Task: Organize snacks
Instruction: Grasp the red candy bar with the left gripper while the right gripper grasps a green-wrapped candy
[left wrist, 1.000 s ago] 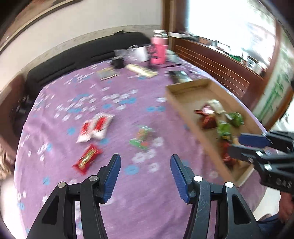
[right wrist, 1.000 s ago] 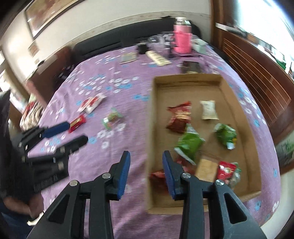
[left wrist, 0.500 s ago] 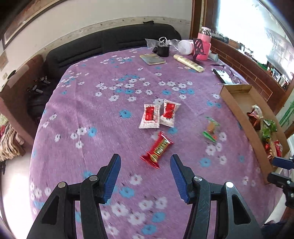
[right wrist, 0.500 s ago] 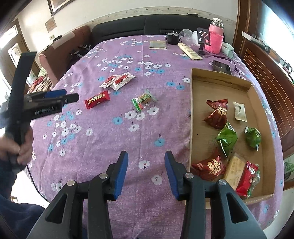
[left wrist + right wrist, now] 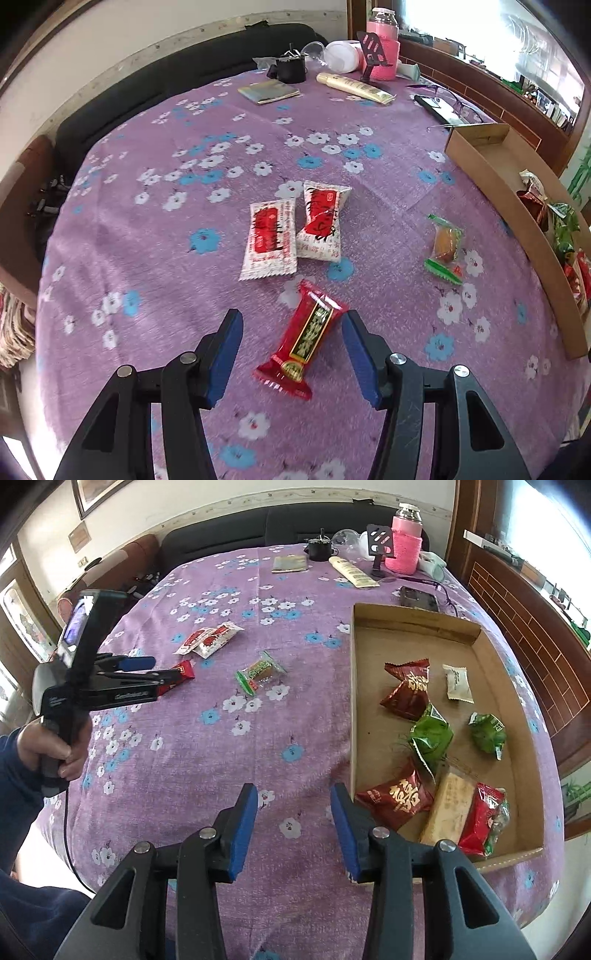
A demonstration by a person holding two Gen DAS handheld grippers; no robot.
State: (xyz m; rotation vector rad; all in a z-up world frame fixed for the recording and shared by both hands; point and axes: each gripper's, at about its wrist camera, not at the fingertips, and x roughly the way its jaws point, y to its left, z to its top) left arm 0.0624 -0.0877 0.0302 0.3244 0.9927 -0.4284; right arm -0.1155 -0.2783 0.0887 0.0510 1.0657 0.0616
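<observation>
A red snack bar (image 5: pixel 306 339) lies on the purple flowered tablecloth between the jaws of my left gripper (image 5: pixel 292 325), which is open, its pads apart from the wrapper. In the right wrist view the left gripper (image 5: pixel 155 670) hovers over that same bar (image 5: pixel 184 670). Two white-and-red packets (image 5: pixel 271 240) (image 5: pixel 323 225) lie side by side just beyond it. A green-and-orange candy (image 5: pixel 445 247) (image 5: pixel 260 674) sits further right. My right gripper (image 5: pixel 294 797) is open and empty over the cloth, left of the cardboard box (image 5: pixel 352 701), which holds several red, green and pale snacks.
At the table's far end are a pink bottle (image 5: pixel 404 546), a cream tube (image 5: pixel 352 572), a small booklet (image 5: pixel 290 564), a black cup (image 5: pixel 319 550) and a phone (image 5: pixel 419 599). A hand (image 5: pixel 48 746) grips the left tool. A dark sofa runs behind; wood panelling is on the right.
My left gripper swung left from the box and dropped over the red snack bar, which now lies between its jaws. My right gripper drew back from the box's near wall to the cloth beside it.
</observation>
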